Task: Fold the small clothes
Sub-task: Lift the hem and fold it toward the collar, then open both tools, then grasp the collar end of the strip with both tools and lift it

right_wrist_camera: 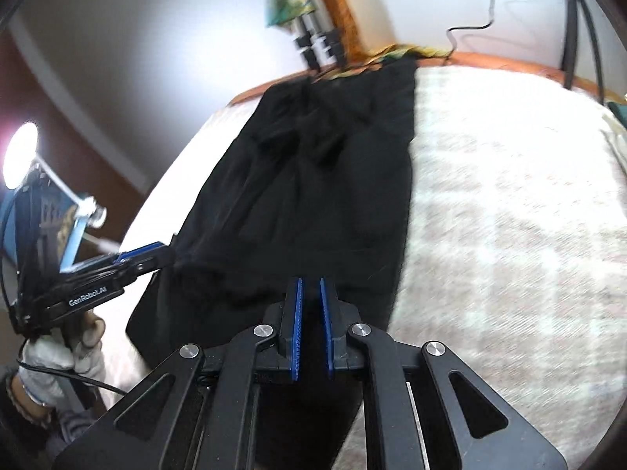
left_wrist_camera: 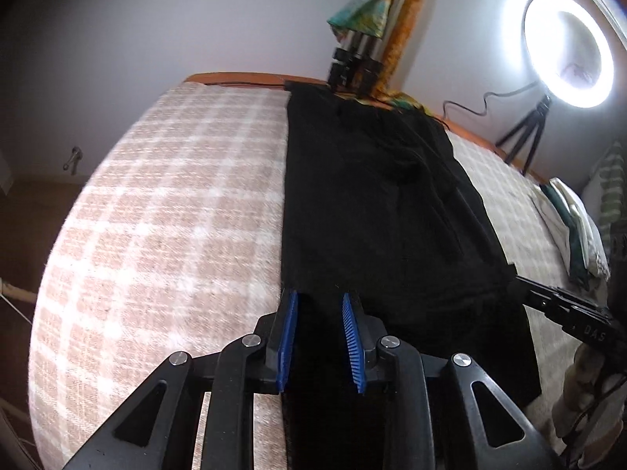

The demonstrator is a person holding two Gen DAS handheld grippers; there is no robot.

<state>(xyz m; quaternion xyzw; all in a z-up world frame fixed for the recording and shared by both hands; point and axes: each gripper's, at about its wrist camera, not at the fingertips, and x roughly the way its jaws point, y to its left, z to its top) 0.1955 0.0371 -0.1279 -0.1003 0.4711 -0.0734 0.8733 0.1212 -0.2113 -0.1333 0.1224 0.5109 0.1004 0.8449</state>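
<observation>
Nearest the left wrist camera, the left tongs (left_wrist_camera: 319, 297) have their ribbed blue pads a narrow gap apart, with the near left corner of the black garment (left_wrist_camera: 376, 203) running up between them; whether the pads press the cloth I cannot tell. The right wrist camera shows those same tongs from the side, their tips at the garment's left edge, carried by a hand in a white glove (right_wrist_camera: 58, 356) that the left view never shows. It also shows the right tongs (right_wrist_camera: 310, 290) drawn almost together, the near hem of the cloth pinched between their blue pads. In the left view, these tongs appear only as a black arm reaching in from the right to the garment's edge.

The garment is thin, matte and softly creased. It lies mostly flat on the bed (left_wrist_camera: 164, 203), with its long axis running from the tongs straight away to the far edge. Its near hem is lifted off the cover. The bed cover (right_wrist_camera: 509, 215) is a fuzzy woven check in pale pink and white, blurred in the right view.

Farther off, only the left view shows the folded pile of clothes (left_wrist_camera: 576, 231) at the right edge of the bed and a glowing ring light (left_wrist_camera: 568, 51) on a black tripod. Both views show a patterned cloth (left_wrist_camera: 364, 11) hanging by the wall beyond the orange bed frame.
</observation>
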